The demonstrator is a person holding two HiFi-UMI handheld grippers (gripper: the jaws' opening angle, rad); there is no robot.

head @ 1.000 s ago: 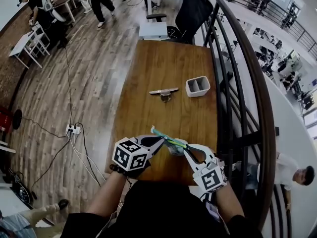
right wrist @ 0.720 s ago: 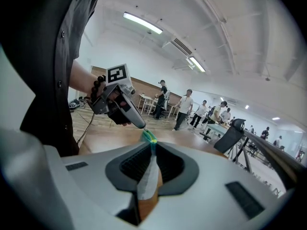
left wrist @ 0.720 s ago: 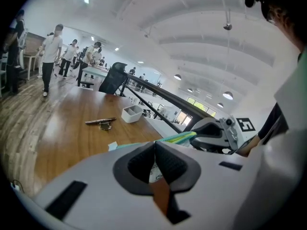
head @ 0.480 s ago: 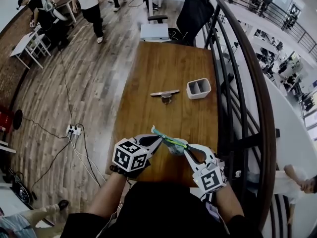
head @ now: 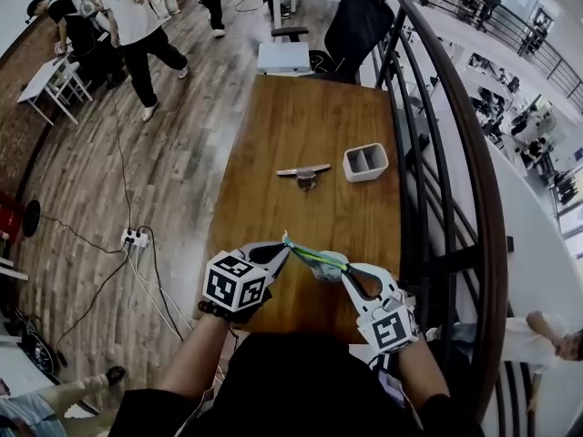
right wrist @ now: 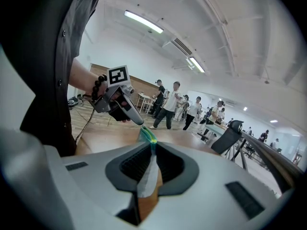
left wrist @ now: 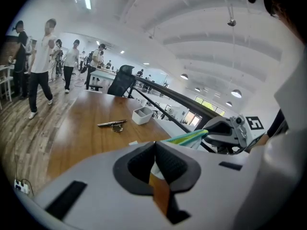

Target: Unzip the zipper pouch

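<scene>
Pouch (head: 314, 260) stretched taut above table (head: 301, 135), long axis running straight from left gripper (head: 283, 244) to right gripper (head: 344, 271), tilted slightly toward the right one. Left jaws pressed fully together, pinching pouch's left end at the tips. Right jaws nearly closed, clamped on its right end.

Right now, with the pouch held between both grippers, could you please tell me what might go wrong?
The left gripper and right gripper each pinch only a thin edge of the pouch, so a pull may slip it free. It hangs over the near edge of the table, so it could drop off.
</scene>
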